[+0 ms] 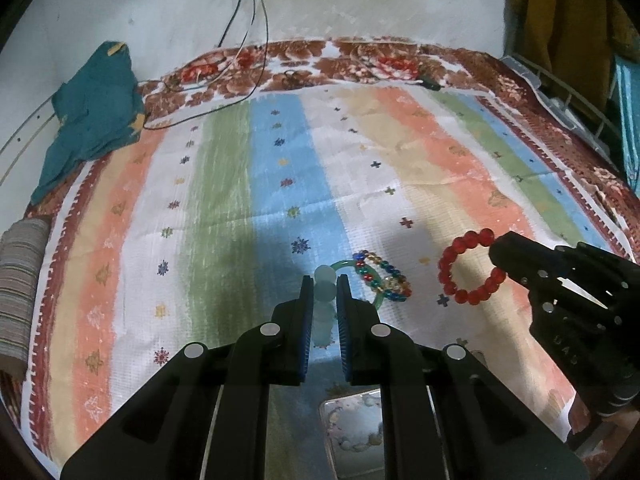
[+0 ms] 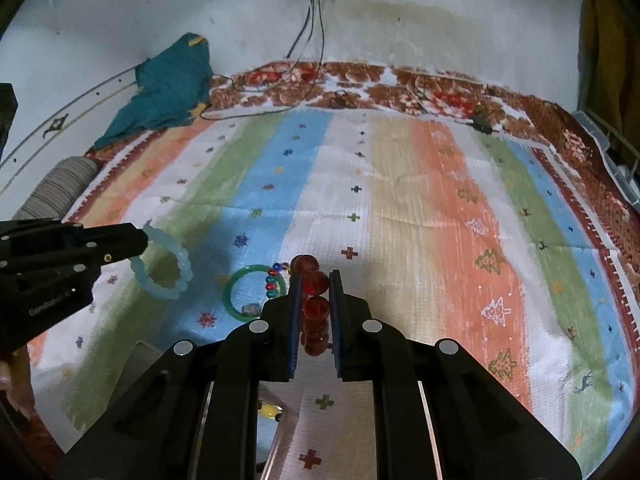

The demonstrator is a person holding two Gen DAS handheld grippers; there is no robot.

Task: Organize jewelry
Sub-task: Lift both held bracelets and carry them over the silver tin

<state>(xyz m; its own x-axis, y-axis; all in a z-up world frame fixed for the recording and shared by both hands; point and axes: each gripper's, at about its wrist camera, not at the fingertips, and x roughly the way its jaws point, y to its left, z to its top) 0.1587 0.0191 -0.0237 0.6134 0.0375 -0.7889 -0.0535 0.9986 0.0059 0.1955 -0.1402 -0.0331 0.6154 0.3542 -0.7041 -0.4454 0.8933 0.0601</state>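
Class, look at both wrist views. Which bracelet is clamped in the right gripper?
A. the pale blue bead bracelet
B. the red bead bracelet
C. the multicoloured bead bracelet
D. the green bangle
B: the right gripper is shut on the red bead bracelet, its beads lined up between the fingers, while the left gripper holds the pale blue bead bracelet.

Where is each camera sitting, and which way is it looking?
Left wrist view: sits on the left gripper, looking down along its jaws, shut on the pale blue bracelet, over the striped cloth; the right gripper shows at right.
Right wrist view: sits on the right gripper, jaws shut on the red bracelet; the left gripper and part of a hand show at left.
Both share the green bangle, the multicoloured bead bracelet and the teal cloth.
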